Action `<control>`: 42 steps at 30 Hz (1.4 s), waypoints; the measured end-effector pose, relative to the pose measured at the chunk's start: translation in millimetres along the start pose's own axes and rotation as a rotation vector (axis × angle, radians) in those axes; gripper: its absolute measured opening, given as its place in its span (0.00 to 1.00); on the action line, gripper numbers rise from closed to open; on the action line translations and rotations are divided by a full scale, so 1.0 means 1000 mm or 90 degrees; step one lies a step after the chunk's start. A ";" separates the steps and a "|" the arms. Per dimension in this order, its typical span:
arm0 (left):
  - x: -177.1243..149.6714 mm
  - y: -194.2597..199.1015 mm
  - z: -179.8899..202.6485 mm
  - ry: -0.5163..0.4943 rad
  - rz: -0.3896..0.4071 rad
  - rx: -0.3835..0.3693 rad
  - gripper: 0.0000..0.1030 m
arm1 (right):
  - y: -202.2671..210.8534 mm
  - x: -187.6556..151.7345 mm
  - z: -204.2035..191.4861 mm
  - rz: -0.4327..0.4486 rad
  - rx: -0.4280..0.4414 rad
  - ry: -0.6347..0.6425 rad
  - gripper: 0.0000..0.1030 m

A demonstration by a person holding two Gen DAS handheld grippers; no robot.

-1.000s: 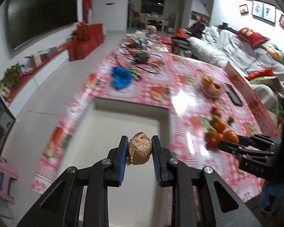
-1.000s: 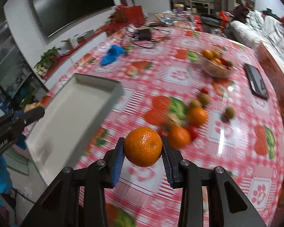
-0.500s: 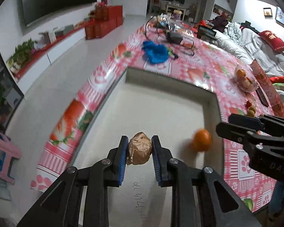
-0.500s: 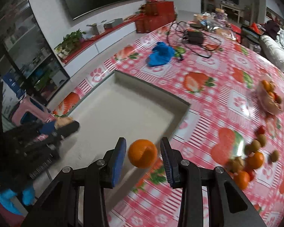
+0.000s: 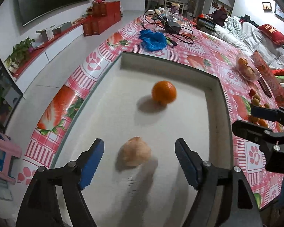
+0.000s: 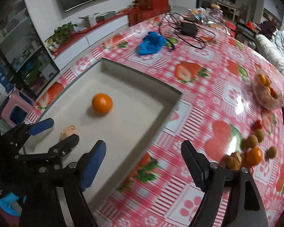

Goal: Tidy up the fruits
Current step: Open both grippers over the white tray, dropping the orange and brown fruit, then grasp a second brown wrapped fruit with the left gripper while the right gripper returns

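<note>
Two fruits in the white tray, both grippers released.
Left wrist view: left gripper (image 5: pixel 139 160) spread wide, free of the blurred walnut (image 5: pixel 134 153) between its fingers; orange (image 5: pixel 164 92) farther in the tray (image 5: pixel 215 102).
Right wrist view: right gripper (image 6: pixel 143 162) spread apart, empty, over the tray's near right edge; loose fruits (image 6: pixel 252 154) far right on the tablecloth (image 6: pixel 198 71).

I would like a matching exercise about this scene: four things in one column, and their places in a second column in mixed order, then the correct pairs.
Things:
1. orange
2. walnut
3. blue cloth
4. glass bowl

Places:
A. on the tablecloth beyond the tray's far wall
B. in the tray, between the open fingers of the left gripper
C. near the table's right edge, with fruit inside
D. in the tray, near its middle

Pairs: 1-D, 2-B, 3-A, 4-C
</note>
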State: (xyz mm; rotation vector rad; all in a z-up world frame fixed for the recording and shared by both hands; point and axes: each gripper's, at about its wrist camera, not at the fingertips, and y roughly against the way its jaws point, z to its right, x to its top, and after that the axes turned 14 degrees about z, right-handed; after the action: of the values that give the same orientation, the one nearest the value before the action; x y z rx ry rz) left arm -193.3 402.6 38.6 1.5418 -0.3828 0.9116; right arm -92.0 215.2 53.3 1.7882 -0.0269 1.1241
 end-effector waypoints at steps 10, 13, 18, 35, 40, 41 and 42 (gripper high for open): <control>0.008 0.014 0.036 -0.033 0.007 -0.026 0.78 | 0.024 -0.023 0.043 0.019 -0.042 -0.059 1.00; 0.012 0.018 0.050 -0.047 0.010 -0.039 0.78 | 0.032 -0.032 0.063 0.018 -0.055 -0.083 1.00; 0.016 0.021 0.085 -0.079 0.007 -0.069 0.78 | 0.047 -0.061 0.109 0.005 -0.097 -0.144 1.00; 0.016 -0.015 0.197 -0.141 -0.055 -0.136 0.78 | 0.085 -0.144 0.203 -0.001 -0.246 -0.185 1.00; 0.031 -0.044 0.210 -0.077 -0.093 -0.146 0.78 | 0.094 -0.154 0.195 0.050 -0.256 -0.174 1.00; 0.033 -0.050 0.215 -0.078 -0.099 -0.143 0.78 | 0.093 -0.154 0.195 0.056 -0.256 -0.173 1.00; 0.034 -0.056 0.221 -0.083 -0.103 -0.139 0.78 | 0.094 -0.155 0.195 0.062 -0.257 -0.172 1.00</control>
State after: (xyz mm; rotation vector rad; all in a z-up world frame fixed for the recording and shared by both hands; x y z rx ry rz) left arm -60.6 213.9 36.6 1.4118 -0.4300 0.6246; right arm -94.2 -44.6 -4.1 1.5706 -0.4732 0.8624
